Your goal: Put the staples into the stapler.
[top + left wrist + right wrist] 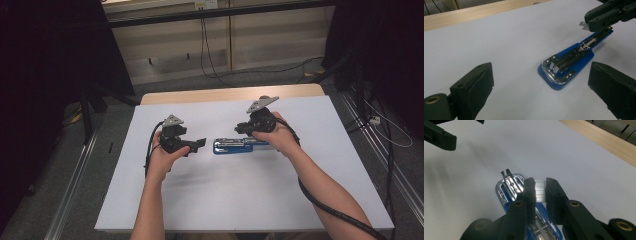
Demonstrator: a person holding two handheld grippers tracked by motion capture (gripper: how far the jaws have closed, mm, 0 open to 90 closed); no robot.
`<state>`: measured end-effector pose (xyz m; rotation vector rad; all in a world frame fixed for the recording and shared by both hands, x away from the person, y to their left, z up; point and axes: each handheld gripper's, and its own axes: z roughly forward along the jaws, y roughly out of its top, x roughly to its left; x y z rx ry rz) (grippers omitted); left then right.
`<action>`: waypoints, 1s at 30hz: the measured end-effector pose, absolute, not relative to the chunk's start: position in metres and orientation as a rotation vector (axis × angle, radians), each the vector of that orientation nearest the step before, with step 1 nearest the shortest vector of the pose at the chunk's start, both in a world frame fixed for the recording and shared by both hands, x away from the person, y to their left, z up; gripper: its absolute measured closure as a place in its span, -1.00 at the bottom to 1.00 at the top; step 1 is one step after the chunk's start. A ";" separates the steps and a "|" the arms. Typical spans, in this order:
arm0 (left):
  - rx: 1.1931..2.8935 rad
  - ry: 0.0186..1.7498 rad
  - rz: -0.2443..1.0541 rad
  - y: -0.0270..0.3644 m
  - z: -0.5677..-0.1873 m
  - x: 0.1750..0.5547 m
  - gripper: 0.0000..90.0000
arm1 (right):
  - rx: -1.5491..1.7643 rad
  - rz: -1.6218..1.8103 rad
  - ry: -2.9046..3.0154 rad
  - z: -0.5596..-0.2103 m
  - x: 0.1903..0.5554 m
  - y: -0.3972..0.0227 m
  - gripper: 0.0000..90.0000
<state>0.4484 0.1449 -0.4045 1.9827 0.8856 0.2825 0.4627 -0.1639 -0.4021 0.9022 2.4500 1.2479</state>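
My left gripper [200, 143] stands wide open and empty, just left of the blue stapler [234, 146] lying opened out mid-table on the white sheet [210, 200]. My right gripper [539, 190] is nearly closed, pinching a silvery strip of staples [539, 190] over the stapler's channel. I can read no brand or lettering.

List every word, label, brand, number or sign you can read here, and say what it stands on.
None can be read.
Blue stapler: no brand or number legible on its base or metal channel.
Strip of staples in the right claw: plain, unmarked.
Left claw, open: no lettering on its black fingers.
White table cover: blank.
Wall socket plate at the back: too small and blurred to read.
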 end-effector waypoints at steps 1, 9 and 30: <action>1.986 0.884 0.284 0.145 -0.404 0.448 -0.86 | 0.898 1.248 2.455 -0.402 0.463 -0.163 0.75; 1.986 0.888 0.285 0.148 -0.404 0.447 -0.86 | 0.853 1.248 2.490 -0.404 0.465 -0.155 0.75; 1.989 0.889 0.279 0.150 -0.405 0.446 -0.86 | 0.755 1.232 2.578 -0.410 0.466 -0.144 0.75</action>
